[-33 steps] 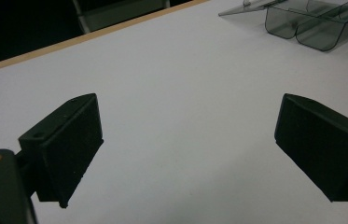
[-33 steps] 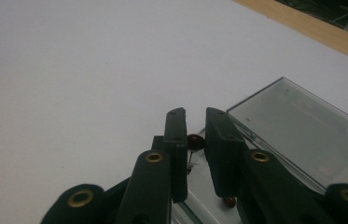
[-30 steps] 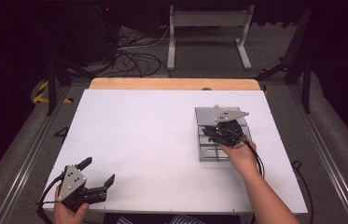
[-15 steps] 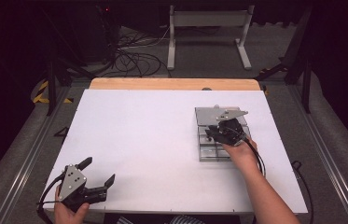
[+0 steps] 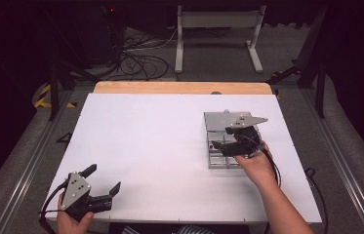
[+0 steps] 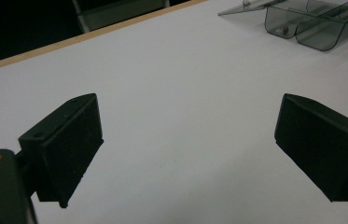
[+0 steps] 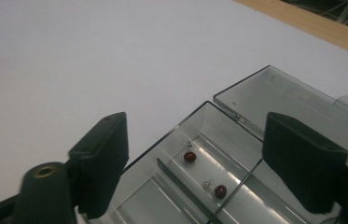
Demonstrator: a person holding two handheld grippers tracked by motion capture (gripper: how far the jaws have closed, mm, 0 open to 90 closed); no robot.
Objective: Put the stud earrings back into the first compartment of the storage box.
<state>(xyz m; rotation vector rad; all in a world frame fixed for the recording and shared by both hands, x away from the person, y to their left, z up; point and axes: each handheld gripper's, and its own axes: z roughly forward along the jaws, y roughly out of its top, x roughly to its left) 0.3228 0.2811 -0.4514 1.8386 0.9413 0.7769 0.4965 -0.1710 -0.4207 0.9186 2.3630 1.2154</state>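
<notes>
A clear plastic compartment box (image 5: pixel 214 161) lies at the right of the white table (image 5: pixel 160 146), its lid (image 5: pixel 218 121) folded open toward the far side. My right gripper (image 5: pixel 221 139) hovers open just over the box. In the right gripper view its jaws (image 7: pixel 195 135) stand wide above one compartment (image 7: pixel 237 163) holding two small dark red beads (image 7: pixel 190 156) (image 7: pixel 220 190) on thin pins, with the lid (image 7: pixel 293 100) beyond. My left gripper (image 5: pixel 104 179) rests open at the near left corner, empty. In the left gripper view (image 6: pixel 188 140) the box (image 6: pixel 311 23) shows far off.
A wooden strip (image 5: pixel 179 87) runs along the table's far edge. Behind it stand a white metal frame (image 5: pixel 218 29) and a tangle of cables (image 5: pixel 140 58) on the floor. Metal rails (image 5: pixel 28 161) flank the table.
My right gripper has shifted slightly over the open box. The left gripper has stayed in place.
</notes>
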